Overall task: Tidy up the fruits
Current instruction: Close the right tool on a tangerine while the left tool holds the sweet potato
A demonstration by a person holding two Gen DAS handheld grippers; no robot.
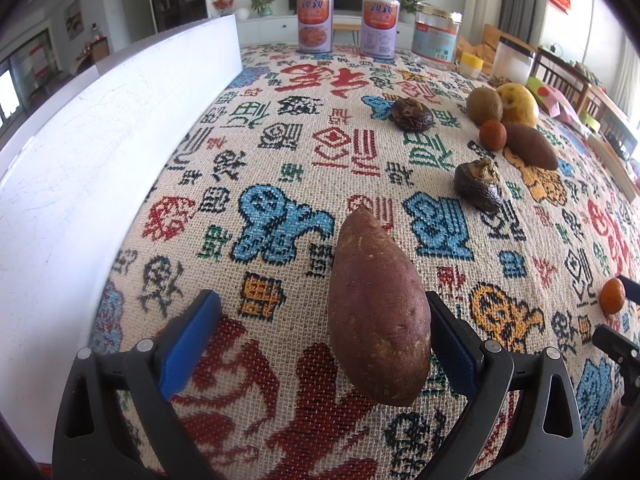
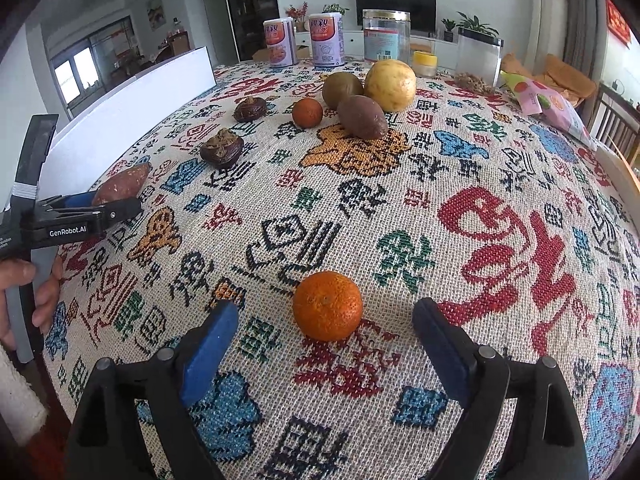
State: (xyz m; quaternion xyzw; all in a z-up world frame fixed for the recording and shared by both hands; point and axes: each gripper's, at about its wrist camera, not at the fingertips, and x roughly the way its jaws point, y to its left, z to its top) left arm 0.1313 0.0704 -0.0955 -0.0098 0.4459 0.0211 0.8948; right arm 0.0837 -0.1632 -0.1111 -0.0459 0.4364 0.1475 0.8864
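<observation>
On the patterned tablecloth (image 1: 280,128), the sweet potato (image 1: 378,312) lies between the left gripper (image 1: 324,344)'s wide-spread jaws, against its right pad. The tangerine (image 2: 327,306) sits between the right gripper (image 2: 324,344)'s wide jaws, untouched.

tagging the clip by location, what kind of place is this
Most likely a home living and dining room: a table under a woven tablecloth with food cans at its far edge, a TV on the back wall above a low white cabinet, and potted plants.
</observation>
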